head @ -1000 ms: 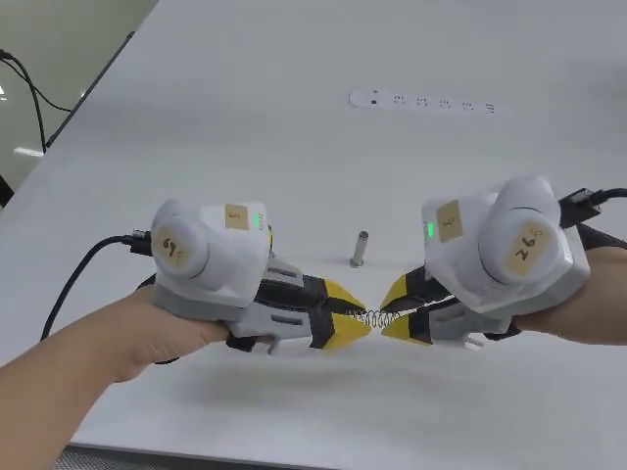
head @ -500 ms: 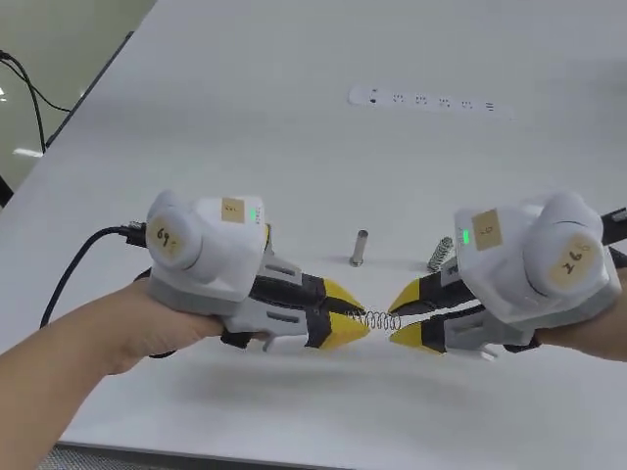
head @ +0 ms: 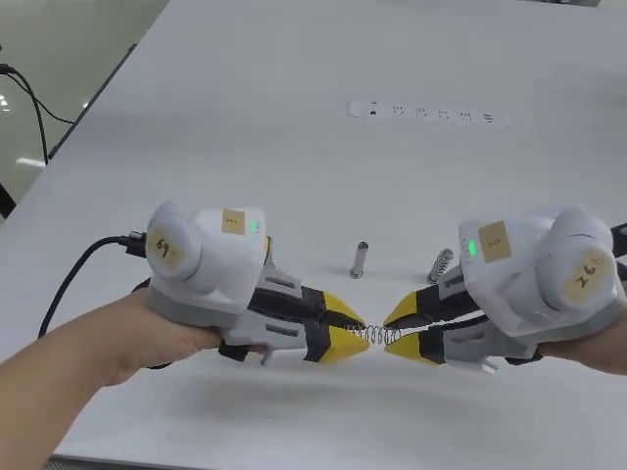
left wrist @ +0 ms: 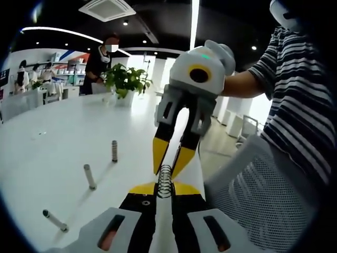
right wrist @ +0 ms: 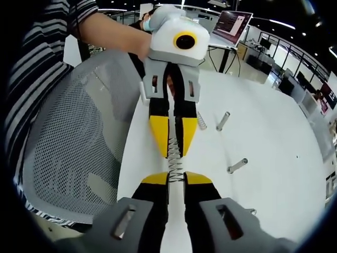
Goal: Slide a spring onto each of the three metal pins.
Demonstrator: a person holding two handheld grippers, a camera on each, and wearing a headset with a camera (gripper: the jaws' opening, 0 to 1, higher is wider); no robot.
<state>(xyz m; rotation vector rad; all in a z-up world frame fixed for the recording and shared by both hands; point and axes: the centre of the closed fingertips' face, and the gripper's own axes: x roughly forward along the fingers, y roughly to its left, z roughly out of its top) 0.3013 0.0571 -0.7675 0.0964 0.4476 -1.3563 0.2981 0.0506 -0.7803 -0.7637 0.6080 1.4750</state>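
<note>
Left gripper point(head: 359, 335): I have it clamped on spring point(head: 377, 336).
Right gripper point(head: 392, 336): narrowly parted round spring's other end; grip unclear.
Position: over worktop point(head: 294, 117) near edge; pin point(head: 360, 259) beyond.

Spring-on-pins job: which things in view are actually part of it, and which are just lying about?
Part of the job:
- spring, spanning the two claws
- left claw, right claw
- upright pin, still bare
- second pin, also bare
- second spring, standing on the bench

Just lying about:
- power strip
- potted plant
- mesh chair
</note>
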